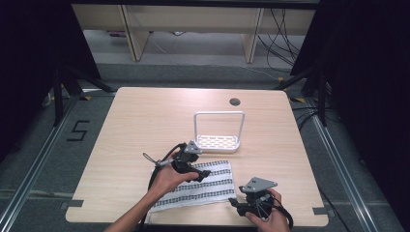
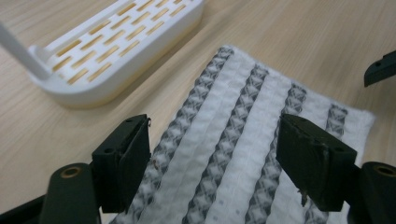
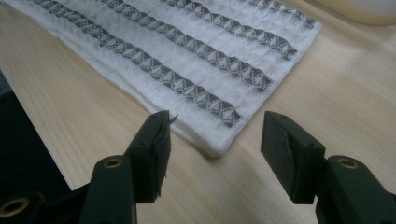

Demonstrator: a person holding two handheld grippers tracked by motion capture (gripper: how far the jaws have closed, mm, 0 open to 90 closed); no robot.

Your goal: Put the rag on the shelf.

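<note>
While striped waffle-weave cloth (image 1: 197,187) lies flat on table (image 1: 145,121) near front edge, left gripper (image 2: 212,154) hovers over it, jaws wide, empty. Right gripper (image 3: 215,140) open, empty, facing cloth corner. Step: approach for grasp. Next: lower, pinch edges.

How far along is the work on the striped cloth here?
Early. Done: the striped cloth lies flat on the table near the white rack. In hand: left gripper hovers over it, right gripper faces its corner, jaws apart. Left: gripping and handling it.
</note>
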